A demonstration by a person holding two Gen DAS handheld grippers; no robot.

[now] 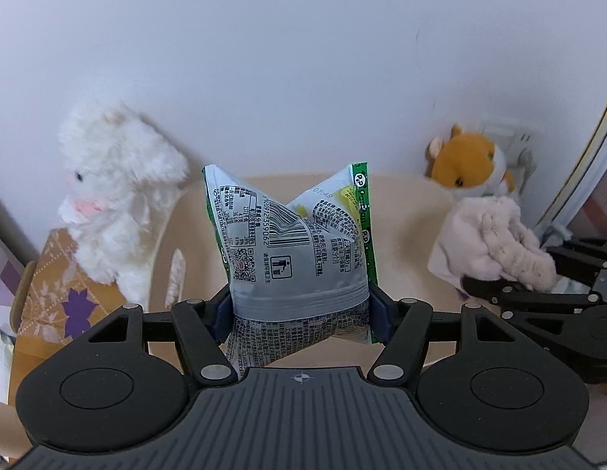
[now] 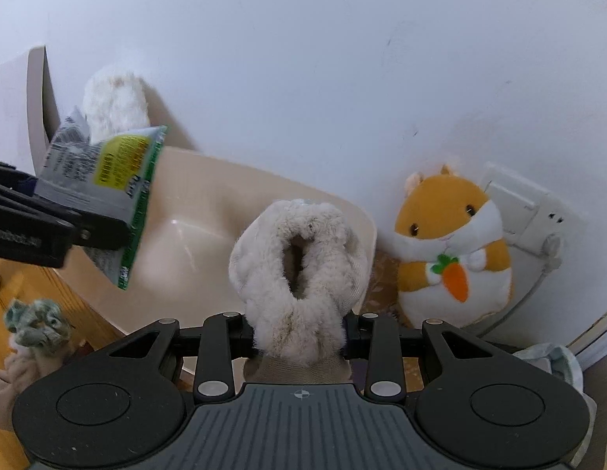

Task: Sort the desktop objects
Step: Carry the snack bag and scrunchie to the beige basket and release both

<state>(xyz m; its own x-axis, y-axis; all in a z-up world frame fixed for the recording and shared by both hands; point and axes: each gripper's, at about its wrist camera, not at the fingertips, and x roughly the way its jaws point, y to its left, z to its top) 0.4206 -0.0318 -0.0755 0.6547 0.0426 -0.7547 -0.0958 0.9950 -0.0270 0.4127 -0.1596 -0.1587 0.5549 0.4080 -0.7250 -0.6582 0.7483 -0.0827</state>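
My left gripper (image 1: 301, 313) is shut on a silver and green snack packet (image 1: 291, 235) and holds it upright above a beige plastic bin (image 1: 405, 211). The packet (image 2: 103, 180) also shows at the left of the right wrist view. My right gripper (image 2: 299, 333) is shut on a fluffy beige sock (image 2: 299, 258) over the bin's (image 2: 209, 196) right side. The sock (image 1: 495, 243) and right gripper (image 1: 511, 278) show at the right of the left wrist view.
A white plush animal (image 1: 115, 203) stands left of the bin on a patterned box (image 1: 56, 297). An orange hamster plush (image 2: 452, 246) with a carrot sits right of the bin by a wall socket (image 2: 526, 207). A grey-green cloth (image 2: 37, 321) lies lower left.
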